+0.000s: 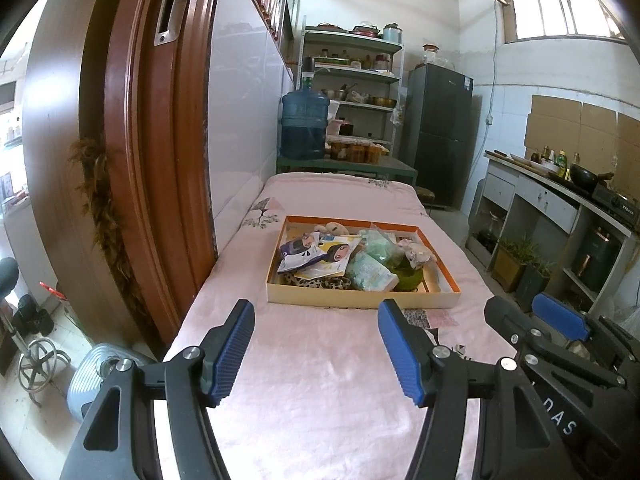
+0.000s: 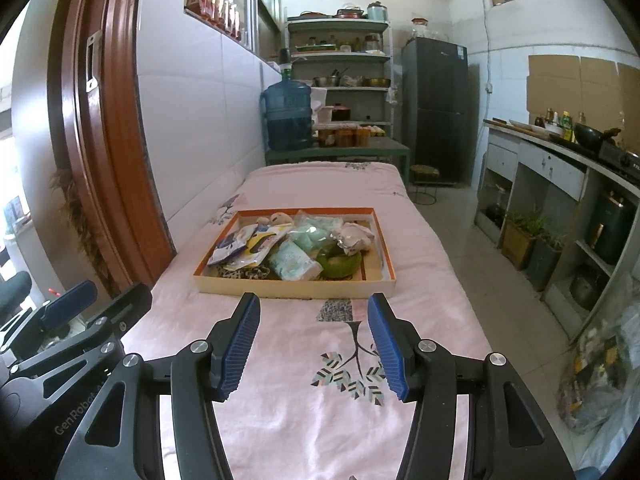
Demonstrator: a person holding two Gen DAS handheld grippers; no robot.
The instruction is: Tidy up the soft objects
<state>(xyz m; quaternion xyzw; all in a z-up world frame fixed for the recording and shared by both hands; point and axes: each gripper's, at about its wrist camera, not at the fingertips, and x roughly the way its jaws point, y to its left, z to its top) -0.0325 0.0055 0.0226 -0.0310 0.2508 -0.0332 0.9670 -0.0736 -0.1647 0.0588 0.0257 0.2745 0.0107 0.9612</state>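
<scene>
Far left there's a brown wooden door (image 1: 132, 160) with some feathery thing (image 1: 100, 208) hanging on it, and a small fan (image 1: 100, 372) on the floor below. Next to that is the table with its pink cloth (image 1: 320, 380), running away from me toward a big blue water jug (image 1: 304, 124) and a metal shelf (image 1: 352, 76) at the back.

My left gripper (image 1: 316, 350) hangs over the near end of the cloth, blue pads wide apart, nothing between them. Past it, in the middle of the table, sits the flat cardboard box (image 1: 360, 300) with orange inner walls. All the soft stuff is piled in it: two cartoon-face packets (image 1: 316, 254) on the left, a leopard-print band (image 1: 316, 281) along the near edge, a pale tissue pack (image 1: 370, 274), a mint-green bagged thing (image 1: 378, 246), a green ring (image 1: 410, 278) and a small plush toy (image 1: 418, 252) on the right.

My right gripper (image 2: 314, 346) is beside the left one, also spread open and empty, above a tree print (image 2: 356, 364) on the cloth. Further right there's a dark fridge (image 2: 436, 108), then a counter (image 2: 556, 160) with a wok (image 2: 588, 136) and bottles.
</scene>
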